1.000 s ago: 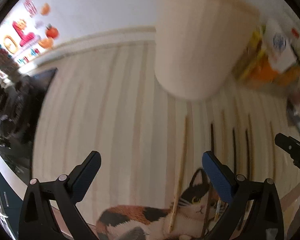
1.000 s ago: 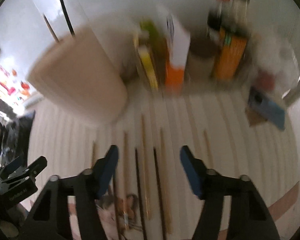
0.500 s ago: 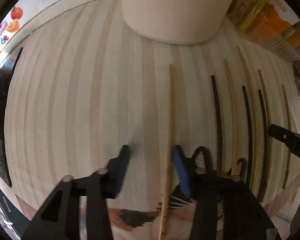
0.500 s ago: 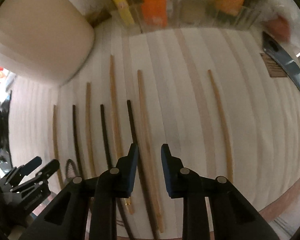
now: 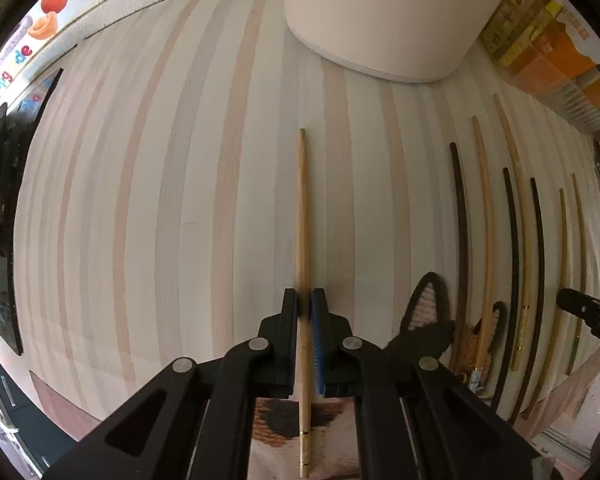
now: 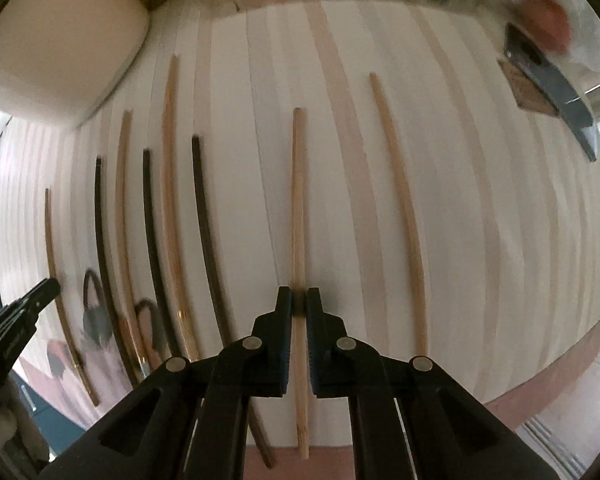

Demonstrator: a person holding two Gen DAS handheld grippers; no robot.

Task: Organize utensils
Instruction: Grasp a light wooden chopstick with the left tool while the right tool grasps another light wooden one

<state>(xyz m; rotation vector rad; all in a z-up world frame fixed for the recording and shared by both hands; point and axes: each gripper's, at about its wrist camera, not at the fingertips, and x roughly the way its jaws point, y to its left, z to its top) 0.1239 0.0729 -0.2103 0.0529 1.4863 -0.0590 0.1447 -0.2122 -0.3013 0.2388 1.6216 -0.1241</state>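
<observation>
Both grippers, left (image 5: 304, 300) and right (image 6: 299, 298), have just closed, each pinching a light wooden chopstick (image 5: 302, 208); no legible writing nearby.

Home kitchen — chopsticks (image 5: 303, 216), food boxes (image 5: 548, 48).

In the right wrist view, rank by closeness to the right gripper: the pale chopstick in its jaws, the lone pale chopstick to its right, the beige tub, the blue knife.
1. Pale chopstick, between the jaws of the right gripper.
2. Lone pale chopstick, right.
3 and 4. Beige tub, upper left, and blue knife, upper right: too close to call.
</observation>
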